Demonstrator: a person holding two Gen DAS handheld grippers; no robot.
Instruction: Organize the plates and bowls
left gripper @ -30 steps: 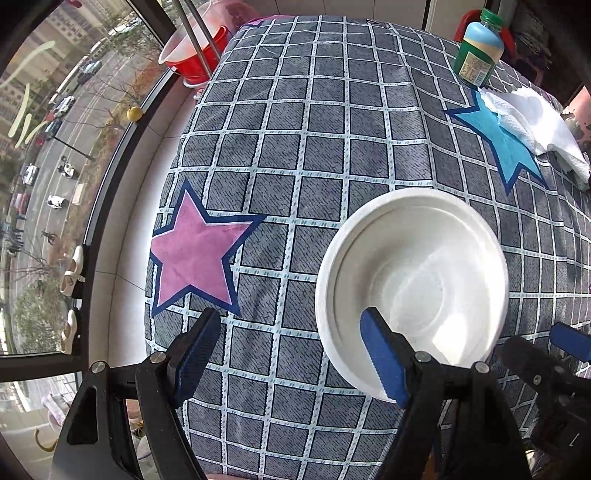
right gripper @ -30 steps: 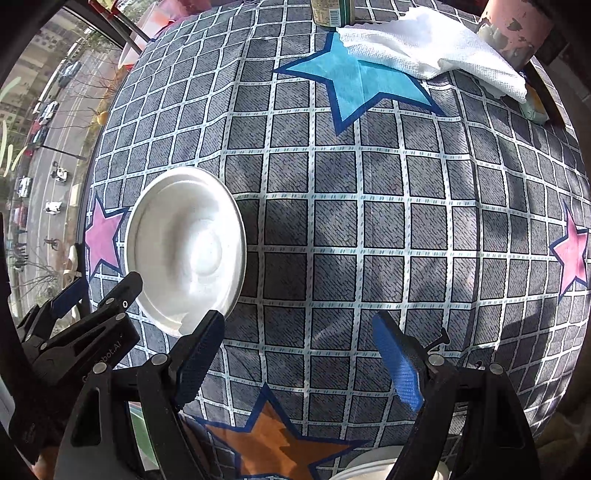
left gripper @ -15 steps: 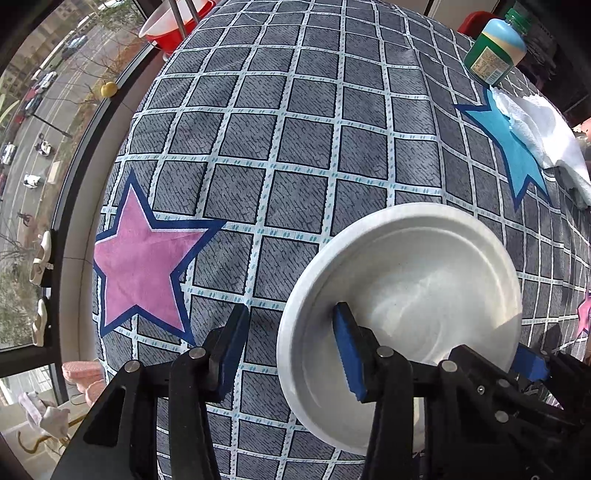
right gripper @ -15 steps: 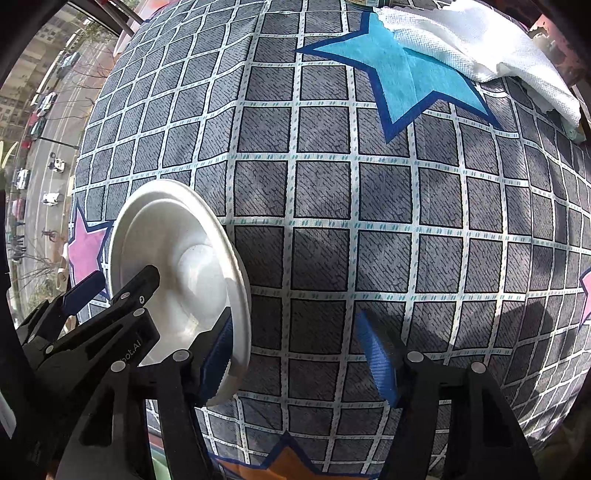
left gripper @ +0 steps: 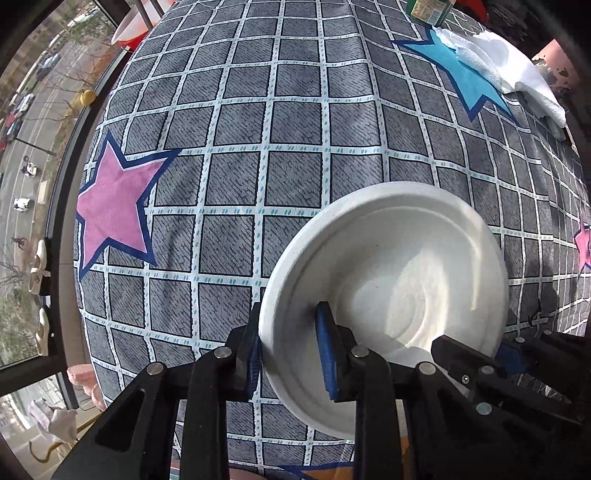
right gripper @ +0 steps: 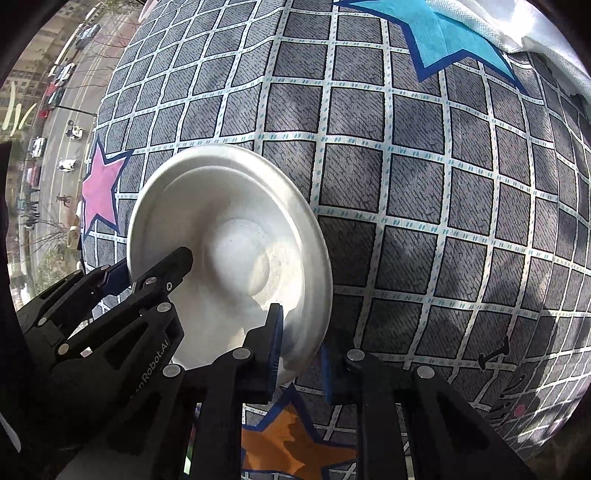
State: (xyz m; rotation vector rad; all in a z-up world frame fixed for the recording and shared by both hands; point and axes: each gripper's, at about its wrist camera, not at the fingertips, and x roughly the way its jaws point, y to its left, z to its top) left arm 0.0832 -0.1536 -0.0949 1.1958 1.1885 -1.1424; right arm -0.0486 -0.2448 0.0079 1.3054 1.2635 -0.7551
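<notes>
A white bowl (left gripper: pixel 399 273) with a wide flat rim is held over the checked tablecloth (left gripper: pixel 280 122); it also shows in the right wrist view (right gripper: pixel 236 236). My left gripper (left gripper: pixel 291 350) is shut on the bowl's near left rim, one pad outside and one inside. My right gripper (right gripper: pixel 299 354) is shut on the bowl's near right rim, one pad inside and one outside. Each gripper shows in the other's view, gripping the opposite side of the rim. The bowl is tilted toward the cameras.
A pink star (left gripper: pixel 114 203) and a blue star (left gripper: pixel 461 70) are printed on the cloth, and an orange star (right gripper: pixel 291 443) is near the front edge. A white towel (left gripper: pixel 517 74) and a green bottle (left gripper: pixel 428 9) sit at the back right. A window (left gripper: pixel 29 147) runs along the left.
Both grippers have closed from open onto opposite sides of the bowl's rim. The bowl now appears larger and tilted, lifted off the cloth.
</notes>
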